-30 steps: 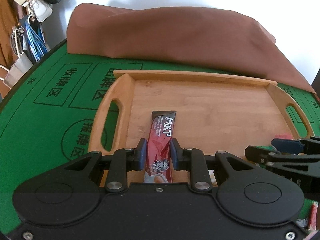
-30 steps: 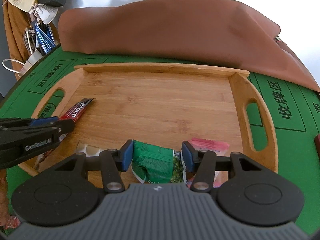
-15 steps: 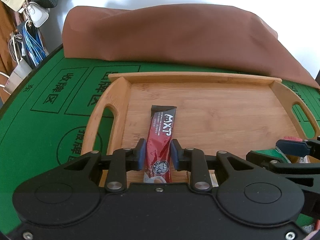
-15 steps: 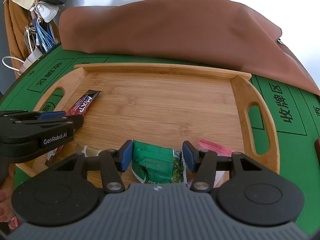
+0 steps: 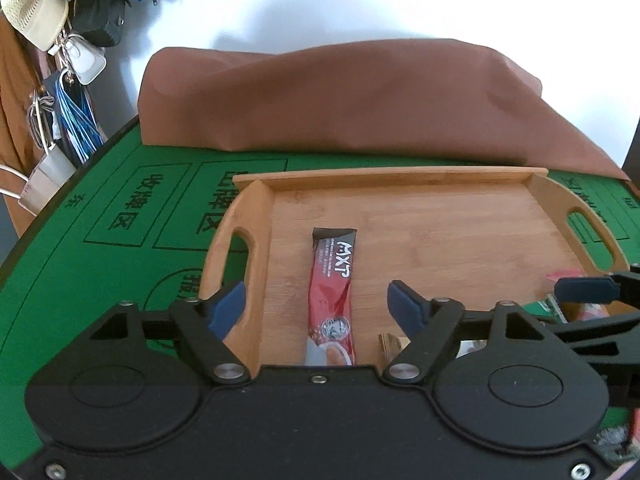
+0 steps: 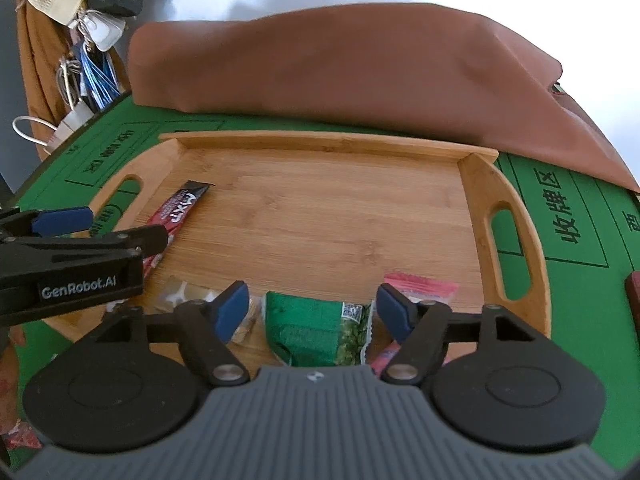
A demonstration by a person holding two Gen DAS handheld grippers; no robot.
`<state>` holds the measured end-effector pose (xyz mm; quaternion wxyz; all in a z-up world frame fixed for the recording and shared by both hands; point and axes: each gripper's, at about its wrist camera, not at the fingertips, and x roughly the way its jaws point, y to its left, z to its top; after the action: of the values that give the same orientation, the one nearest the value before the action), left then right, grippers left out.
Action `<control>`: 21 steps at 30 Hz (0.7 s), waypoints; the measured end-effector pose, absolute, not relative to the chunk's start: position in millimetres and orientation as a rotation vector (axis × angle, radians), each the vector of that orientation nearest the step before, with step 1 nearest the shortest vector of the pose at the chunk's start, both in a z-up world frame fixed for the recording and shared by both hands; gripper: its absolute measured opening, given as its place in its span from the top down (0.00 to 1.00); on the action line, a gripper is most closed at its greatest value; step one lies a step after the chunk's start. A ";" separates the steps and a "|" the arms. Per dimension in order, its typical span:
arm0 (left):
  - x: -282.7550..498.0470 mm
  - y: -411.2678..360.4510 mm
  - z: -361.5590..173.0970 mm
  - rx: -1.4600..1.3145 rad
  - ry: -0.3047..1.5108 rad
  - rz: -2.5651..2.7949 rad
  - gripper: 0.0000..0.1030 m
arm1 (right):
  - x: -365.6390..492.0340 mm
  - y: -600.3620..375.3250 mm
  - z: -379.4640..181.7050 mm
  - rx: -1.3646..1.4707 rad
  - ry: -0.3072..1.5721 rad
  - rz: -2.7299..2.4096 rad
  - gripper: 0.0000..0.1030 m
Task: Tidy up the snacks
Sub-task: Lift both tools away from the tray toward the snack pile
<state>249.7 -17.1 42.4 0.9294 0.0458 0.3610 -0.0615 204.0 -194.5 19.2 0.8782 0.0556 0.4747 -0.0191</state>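
four snack packets point(image 6: 318, 330), one tray point(image 6: 516, 264)

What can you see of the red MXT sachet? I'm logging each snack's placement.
The red MXT sachet is a long, narrow, glossy packet with a dark top end, white lettering and a round face logo. It lies flat on the left part of the wooden tray, between the open fingers of the left tool, untouched by them.

Both wrist views low and close behind each tool, facing forward; shared: wooden tray point(image 5: 400, 236) point(image 6: 320, 204), left tool point(image 6: 100, 236) in right view.
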 end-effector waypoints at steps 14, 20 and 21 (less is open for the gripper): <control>177.2 2.7 61.8 0.078 0.656 -0.192 0.11 | 150.2 -191.8 55.7 0.109 0.901 0.046 0.12; 142.9 5.9 58.0 0.107 0.623 -0.202 0.08 | 115.5 -197.3 63.3 0.085 0.873 0.054 0.09; 137.4 6.5 57.3 0.109 0.616 -0.200 0.07 | 110.5 -198.5 64.2 0.081 0.870 0.049 0.08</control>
<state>137.4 6.5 57.3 0.9466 0.0535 0.3023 -0.0984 110.5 -198.5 64.2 0.9057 0.0390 0.4214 0.0239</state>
